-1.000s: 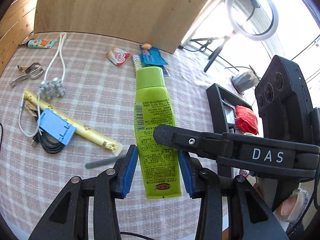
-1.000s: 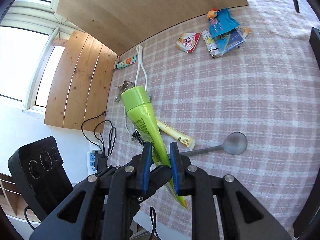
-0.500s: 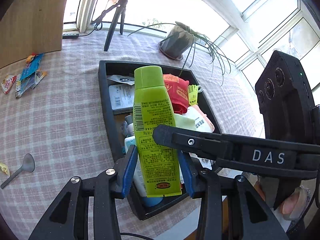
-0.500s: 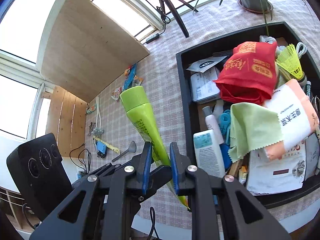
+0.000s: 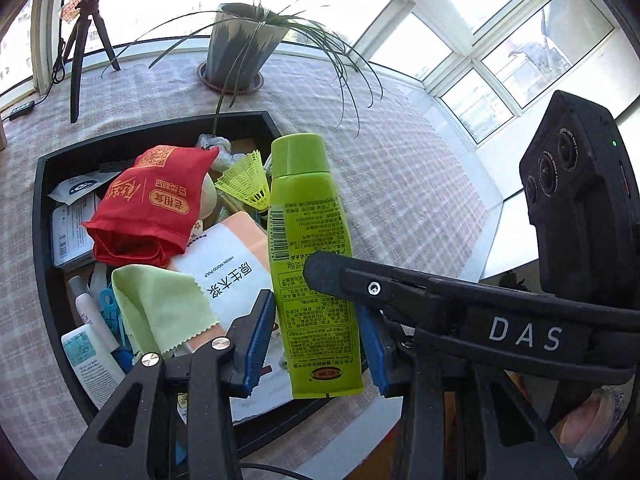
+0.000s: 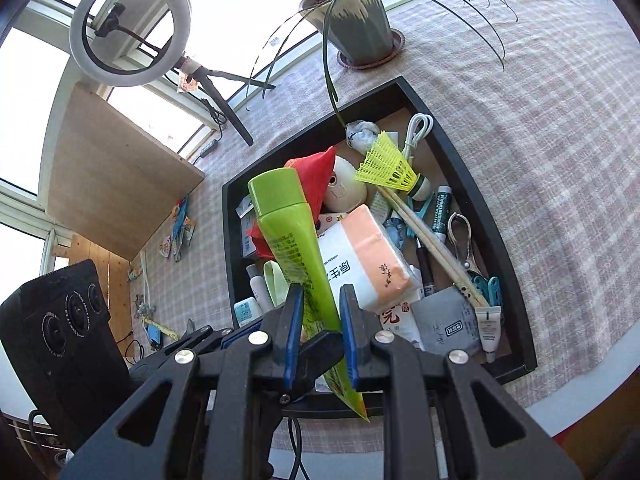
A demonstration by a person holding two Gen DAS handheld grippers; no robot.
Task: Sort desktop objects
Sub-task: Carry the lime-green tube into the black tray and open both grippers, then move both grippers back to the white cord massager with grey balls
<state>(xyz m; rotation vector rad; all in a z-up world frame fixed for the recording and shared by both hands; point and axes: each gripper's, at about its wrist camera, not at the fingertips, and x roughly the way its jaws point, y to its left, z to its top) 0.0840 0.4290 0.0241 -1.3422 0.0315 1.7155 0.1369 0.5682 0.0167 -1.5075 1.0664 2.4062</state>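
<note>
A lime-green tube with printed text is held in the air above the black tray. My right gripper is shut on the green tube near its flat crimped end. My left gripper stands open around the same tube, its blue pads apart from the tube's sides. The right gripper's finger crosses in front of the tube in the left wrist view. The tray is packed with a red cloth bag, a tissue pack, a yellow shuttlecock, chopsticks and several small items.
A potted plant stands beyond the tray, its leaves hanging over it. A ring light on a tripod and a wooden board stand at the left. Snack packets and a cable lie on the checked cloth. The table's edge is near.
Both grippers have swung with the green tube from over the left part of the table to above the black tray. The grip on the tube is unchanged.
</note>
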